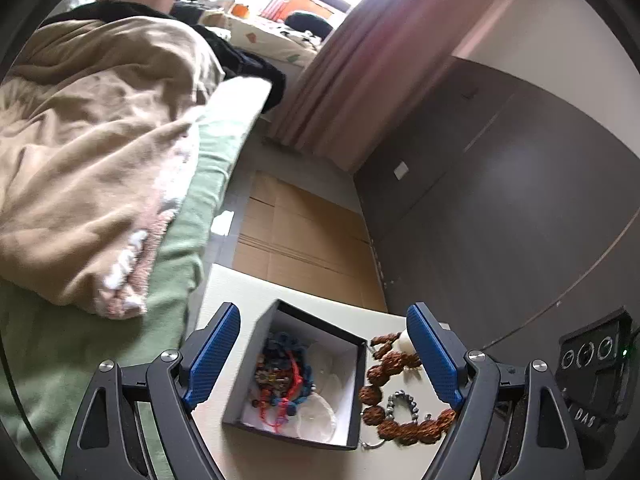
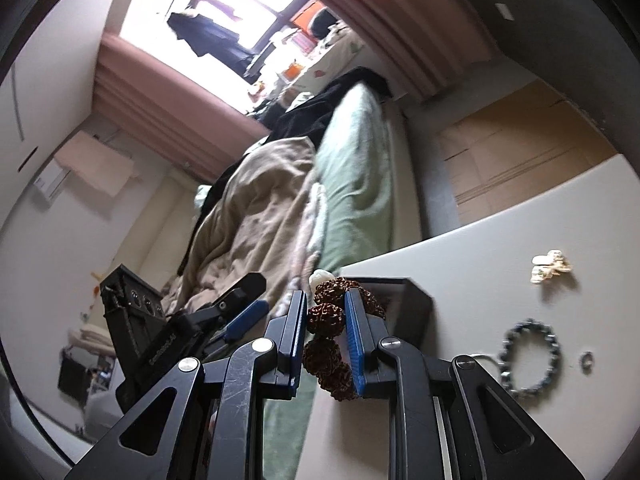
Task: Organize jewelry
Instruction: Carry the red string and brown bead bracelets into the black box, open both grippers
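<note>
box (image 1: pixel 352 392): dark outside, white lining
bracelets in box (image 1: pixel 280 376): blue, red and orange cords
seed-bead strand (image 2: pixel 326 322): knobbly reddish brown, one white bead at the end
beaded bracelet (image 2: pixel 530 360): grey-blue, shiny
fingers (image 1: pixel 434 354): blue ribbed pads on black arms
tabletop (image 2: pixel 500 240): off-white
bed sheet (image 1: pixel 192 232): pale green
blanket (image 1: pixel 92 152): beige
curtains (image 1: pixel 360 64): dusty pink

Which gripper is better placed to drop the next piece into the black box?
Right gripper: its jaws already pinch the brown knobbly seed-bead bracelet beside the black open box. Left gripper is open, holding nothing.
</note>
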The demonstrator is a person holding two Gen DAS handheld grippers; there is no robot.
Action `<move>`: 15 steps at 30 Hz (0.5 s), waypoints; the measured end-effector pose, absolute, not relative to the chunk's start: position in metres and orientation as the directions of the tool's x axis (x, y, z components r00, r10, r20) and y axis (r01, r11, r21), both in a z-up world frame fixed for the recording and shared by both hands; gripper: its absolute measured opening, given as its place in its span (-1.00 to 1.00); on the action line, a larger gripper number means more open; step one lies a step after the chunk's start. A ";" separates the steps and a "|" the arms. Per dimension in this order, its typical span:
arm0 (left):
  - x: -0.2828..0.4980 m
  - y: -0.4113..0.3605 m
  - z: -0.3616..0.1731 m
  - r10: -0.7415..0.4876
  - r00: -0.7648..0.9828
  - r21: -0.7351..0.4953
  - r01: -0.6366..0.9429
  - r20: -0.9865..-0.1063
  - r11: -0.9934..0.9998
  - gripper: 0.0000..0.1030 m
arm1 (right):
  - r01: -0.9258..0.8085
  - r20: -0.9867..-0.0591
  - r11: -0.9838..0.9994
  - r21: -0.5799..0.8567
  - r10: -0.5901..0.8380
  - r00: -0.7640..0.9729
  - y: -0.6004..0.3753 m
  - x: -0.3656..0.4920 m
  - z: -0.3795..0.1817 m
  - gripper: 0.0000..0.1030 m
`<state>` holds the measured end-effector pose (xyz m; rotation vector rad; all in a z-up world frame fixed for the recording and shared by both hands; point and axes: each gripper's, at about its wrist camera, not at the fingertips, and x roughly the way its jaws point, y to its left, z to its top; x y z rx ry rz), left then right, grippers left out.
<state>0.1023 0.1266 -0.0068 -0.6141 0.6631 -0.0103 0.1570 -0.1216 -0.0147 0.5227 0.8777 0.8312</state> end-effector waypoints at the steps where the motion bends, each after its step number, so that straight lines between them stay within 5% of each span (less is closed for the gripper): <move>1: 0.102 0.130 -0.006 -0.197 0.797 -0.542 -0.185 -0.571 0.820 0.66 | -0.419 -0.455 0.575 0.702 0.816 0.357 -0.115 0.157 -0.016 -0.60; 15: 0.080 0.180 0.002 -0.146 0.843 -0.616 -0.249 -0.518 0.747 0.66 | -0.416 -0.459 0.533 0.737 0.846 0.272 -0.055 0.167 -0.048 -0.60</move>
